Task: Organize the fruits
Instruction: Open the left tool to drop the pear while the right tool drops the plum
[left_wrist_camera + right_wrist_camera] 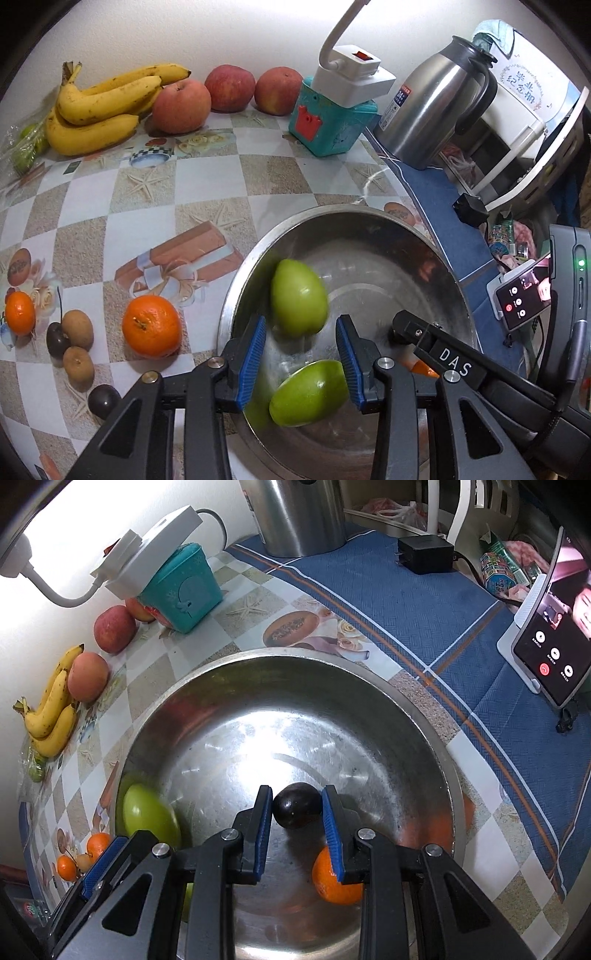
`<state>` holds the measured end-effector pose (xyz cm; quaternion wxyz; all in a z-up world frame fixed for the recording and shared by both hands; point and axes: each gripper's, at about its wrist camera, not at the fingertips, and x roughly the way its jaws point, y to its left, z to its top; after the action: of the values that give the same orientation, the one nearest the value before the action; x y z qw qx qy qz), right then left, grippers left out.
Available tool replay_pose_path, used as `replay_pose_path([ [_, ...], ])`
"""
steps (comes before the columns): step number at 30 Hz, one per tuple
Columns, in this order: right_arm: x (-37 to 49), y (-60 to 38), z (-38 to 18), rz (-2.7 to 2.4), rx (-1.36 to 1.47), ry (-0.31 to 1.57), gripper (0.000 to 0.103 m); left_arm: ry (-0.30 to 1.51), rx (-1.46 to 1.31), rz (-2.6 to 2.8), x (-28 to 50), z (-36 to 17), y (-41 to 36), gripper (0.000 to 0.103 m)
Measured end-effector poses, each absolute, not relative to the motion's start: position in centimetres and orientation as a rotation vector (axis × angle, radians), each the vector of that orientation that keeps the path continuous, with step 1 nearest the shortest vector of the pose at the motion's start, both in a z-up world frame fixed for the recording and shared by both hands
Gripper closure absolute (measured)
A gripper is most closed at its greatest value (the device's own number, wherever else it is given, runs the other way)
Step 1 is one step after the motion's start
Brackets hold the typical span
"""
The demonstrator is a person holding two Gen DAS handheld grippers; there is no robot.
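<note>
**Holding a dark fruit over the bowl, release pending**

Gripping the dark fruit (296, 805) at its widest part, the right hand-held gripper (296, 792) had both blue pads pressed against the fruit's sides. The fruit was nearly round, so no long axis mattered. It sat right at the fingertips, and the gripper pointed steeply down into the steel bowl (280, 653).

Directly beyond the tips lay bare bowl floor. That was the relation the next move seemed to turn on: a release would likely drop the fruit straight in with no sideways travel. An orange (334, 880) rested in the bowl just under the gripper's right finger, close enough that the falling fruit might knock it.

Off to the gripper's left, a green fruit (147, 816) showed blurred against the bowl wall. The left hand-held gripper (302, 323) hovered over that side with its jaws apart. That blurred fruit lay just past its tips, and a second green fruit (308, 393) lay below its pads, which did not appear to press on it.

Farther left of that gripper, on the worktop (184, 184), waited a loose orange (151, 326) and some kiwis (77, 328). Beyond them were bananas (99, 107) and apples (181, 107). The left hand was the nearer one for those.
</note>
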<state>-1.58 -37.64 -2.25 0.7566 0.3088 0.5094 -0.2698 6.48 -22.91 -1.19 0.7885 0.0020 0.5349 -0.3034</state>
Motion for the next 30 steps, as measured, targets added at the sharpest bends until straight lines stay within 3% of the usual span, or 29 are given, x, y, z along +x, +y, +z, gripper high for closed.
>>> replay_pose_path([
  [8, -1.3, -37.7, -2.3, -0.591, 0.656, 1.130, 0.074, 1.143, 0.003, -0.647, 6.6, -0.6, -22.7, 0.058],
  [14, -1.0, -37.5, -1.8, -0.590, 0.632, 1.123, 0.066, 1.142, 0.001, -0.644, 6.6, -0.2, -22.5, 0.056],
  [24, -1.1, -37.3, 0.9, -0.591, 0.608, 1.076, 0.066, 1.122, -0.013, -0.639, 6.6, 1.4, -21.8, 0.045],
  [30, -1.1, -37.1, 1.9, -0.580, 0.596, 1.061, 0.066, 1.121, -0.021, -0.638, 6.5, 2.3, -21.4, 0.044],
])
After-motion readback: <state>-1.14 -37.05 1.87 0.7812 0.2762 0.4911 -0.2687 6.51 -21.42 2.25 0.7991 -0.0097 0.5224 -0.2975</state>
